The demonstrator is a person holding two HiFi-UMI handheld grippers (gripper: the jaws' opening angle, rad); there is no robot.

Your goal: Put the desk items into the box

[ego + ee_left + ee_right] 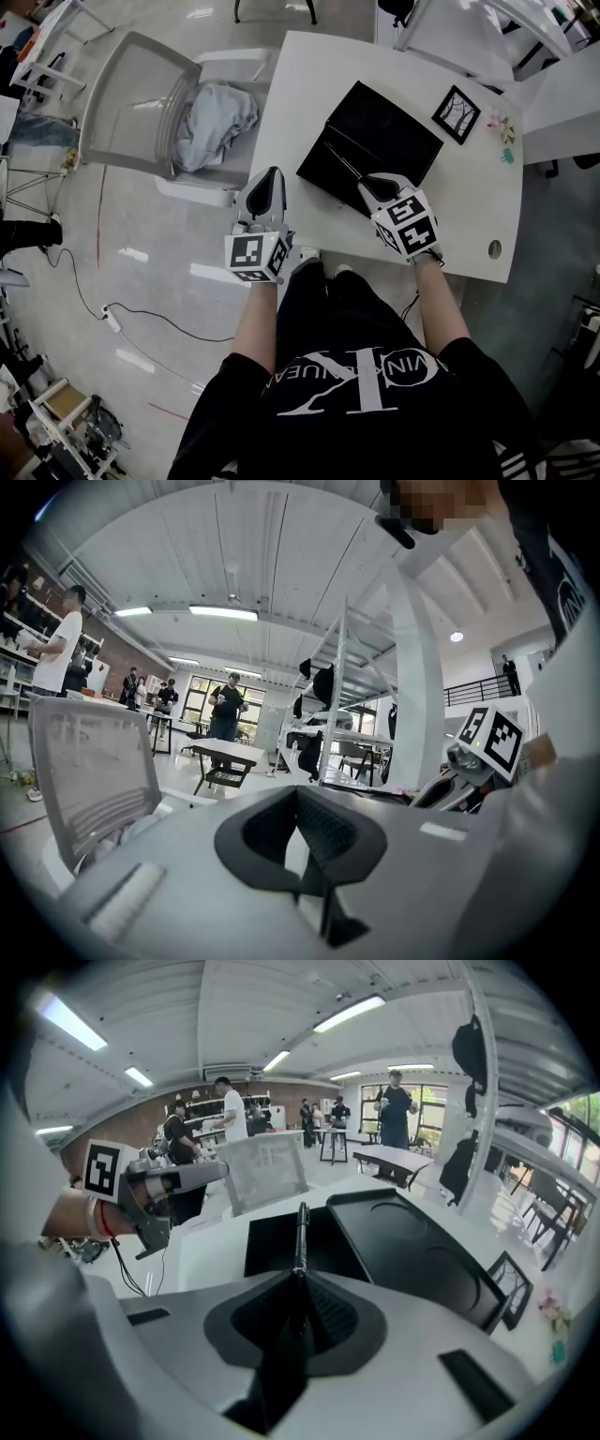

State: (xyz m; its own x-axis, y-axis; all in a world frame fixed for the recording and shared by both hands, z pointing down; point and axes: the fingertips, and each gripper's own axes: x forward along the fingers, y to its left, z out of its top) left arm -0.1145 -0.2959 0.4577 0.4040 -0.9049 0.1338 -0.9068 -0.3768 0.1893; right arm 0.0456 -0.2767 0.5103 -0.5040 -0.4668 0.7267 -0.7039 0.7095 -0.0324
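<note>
**Head view.** Right tool (367, 185) is clenched on one thin black pen (345, 164), gripped by its near end. The shaft runs forward from the jaws, over the opened black rectangular box (389, 127) lying on the white tabletop (300, 84). Left tool (272, 178) hangs at the tabletop's edge, well to the left of the right tool and just beside the box.

Count:
- two tools
- one box
- one pen
- one small black-framed picture (457, 113), beyond and right of the right tool
- a few coloured bits (502, 131) further right, too small to identify
- one grey mesh chair (131, 103) left of the left tool, with a pale cloth on it

**Left gripper view.** Jaws are together with nothing between them.

**Right gripper view.** Jaws are pinched on the pen, which points straight ahead above the box's left half, near where its two halves meet.

**Risk (my judgement).**
- The pen is thin and held at one end only, so it could pivot or slip in the jaws.
- If let go from this height it may bounce or roll out onto the tabletop.
- If lowered carelessly its tip could catch the box edge.
</note>
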